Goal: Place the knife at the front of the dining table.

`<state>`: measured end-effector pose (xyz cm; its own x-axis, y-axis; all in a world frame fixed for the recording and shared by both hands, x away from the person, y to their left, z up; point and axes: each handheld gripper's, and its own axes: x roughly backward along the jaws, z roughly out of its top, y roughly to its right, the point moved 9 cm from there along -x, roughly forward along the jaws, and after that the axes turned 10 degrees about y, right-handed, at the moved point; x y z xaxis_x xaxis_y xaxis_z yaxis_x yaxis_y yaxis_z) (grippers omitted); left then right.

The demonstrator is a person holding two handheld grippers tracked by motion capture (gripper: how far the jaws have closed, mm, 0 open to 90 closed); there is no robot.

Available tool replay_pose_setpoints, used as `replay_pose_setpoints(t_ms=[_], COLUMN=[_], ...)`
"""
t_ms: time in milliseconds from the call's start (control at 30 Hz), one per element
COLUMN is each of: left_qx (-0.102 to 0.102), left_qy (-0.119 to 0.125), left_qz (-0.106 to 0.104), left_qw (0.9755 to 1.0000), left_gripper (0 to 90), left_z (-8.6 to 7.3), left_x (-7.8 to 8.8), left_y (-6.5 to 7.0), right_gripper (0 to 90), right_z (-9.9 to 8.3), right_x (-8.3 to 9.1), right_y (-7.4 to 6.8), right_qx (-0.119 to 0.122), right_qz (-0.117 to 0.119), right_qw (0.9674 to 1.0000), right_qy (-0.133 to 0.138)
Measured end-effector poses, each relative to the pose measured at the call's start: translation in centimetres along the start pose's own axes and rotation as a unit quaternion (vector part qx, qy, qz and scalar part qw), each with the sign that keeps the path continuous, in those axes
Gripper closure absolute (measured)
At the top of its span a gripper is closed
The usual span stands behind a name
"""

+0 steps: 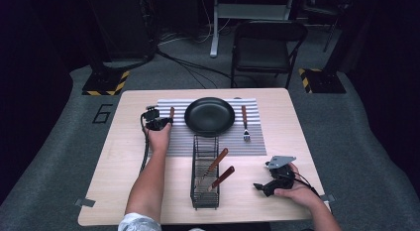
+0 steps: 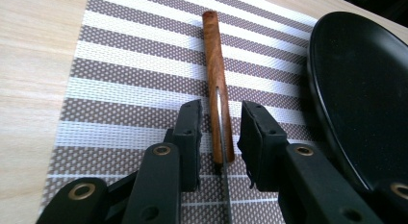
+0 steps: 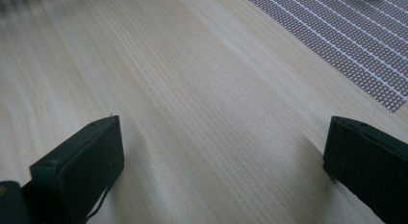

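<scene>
A knife with a brown wooden handle (image 2: 215, 65) lies on the striped placemat (image 2: 134, 65), left of the black plate (image 2: 361, 89). My left gripper (image 2: 221, 108) straddles the near end of the handle, where the blade starts. A thin gap shows on each side, so the pads do not press on it. In the high view the left gripper (image 1: 158, 123) sits by the knife (image 1: 171, 113), beside the plate (image 1: 209, 116). My right gripper (image 1: 260, 187) rests near the table's front right with its jaws wide apart over bare wood (image 3: 168, 89), nothing between them.
A fork (image 1: 244, 123) lies on the placemat (image 1: 173, 142) right of the plate. A black wire basket (image 1: 194, 191) stands at the front middle and holds two wooden-handled utensils (image 1: 217, 161). A black chair (image 1: 267, 45) stands beyond the table's far edge.
</scene>
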<state>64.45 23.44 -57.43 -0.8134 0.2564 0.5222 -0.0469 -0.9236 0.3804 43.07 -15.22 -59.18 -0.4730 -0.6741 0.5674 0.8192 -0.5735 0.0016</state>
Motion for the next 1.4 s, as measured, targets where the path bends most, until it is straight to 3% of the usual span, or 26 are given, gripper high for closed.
replay_pose_setpoints(t_ms=[233,300,633,800,867,1033,1267,1400], left_qx=[-0.012,-0.003,-0.030,-0.053,-0.056,-0.065,-0.079,-0.098], left_qy=[-0.002,0.003,0.001,0.000,0.010,0.009,0.011,0.007], left_qz=[0.006,0.005,-0.005,-0.021,-0.033,-0.052,-0.066,-0.071], left_qw=[0.9999,1.0000,0.9995,0.9984,0.9978,0.9965,0.9946,0.9927], left_gripper=[69.6,68.8,64.5,60.7,60.3,59.4,58.6,57.7], left_z=[0.3,0.3,1.0,1.6,1.9,1.9,1.8,1.3], left_x=[0.4,0.4,1.8,3.4,4.2,6.0,8.5,9.8], left_y=[-0.6,-0.5,0.0,0.8,1.3,1.9,1.9,1.8], right_gripper=[0.0,0.0,0.0,0.0,0.0,0.0,0.0,0.0], right_z=[0.0,0.0,0.0,0.0,0.0,0.0,0.0,0.0], right_x=[0.0,0.0,0.0,0.0,0.0,0.0,0.0,0.0], right_y=[0.0,0.0,0.0,0.0,0.0,0.0,0.0,0.0], right_qx=[0.000,0.000,-0.002,0.000,0.000,-0.001,0.000,0.000], right_qz=[0.000,0.000,0.000,0.000,0.000,-0.001,0.000,0.000], right_qw=[1.0000,1.0000,1.0000,1.0000,1.0000,1.0000,1.0000,1.0000], right_qy=[0.000,0.000,0.000,0.000,0.000,0.000,0.000,-0.001])
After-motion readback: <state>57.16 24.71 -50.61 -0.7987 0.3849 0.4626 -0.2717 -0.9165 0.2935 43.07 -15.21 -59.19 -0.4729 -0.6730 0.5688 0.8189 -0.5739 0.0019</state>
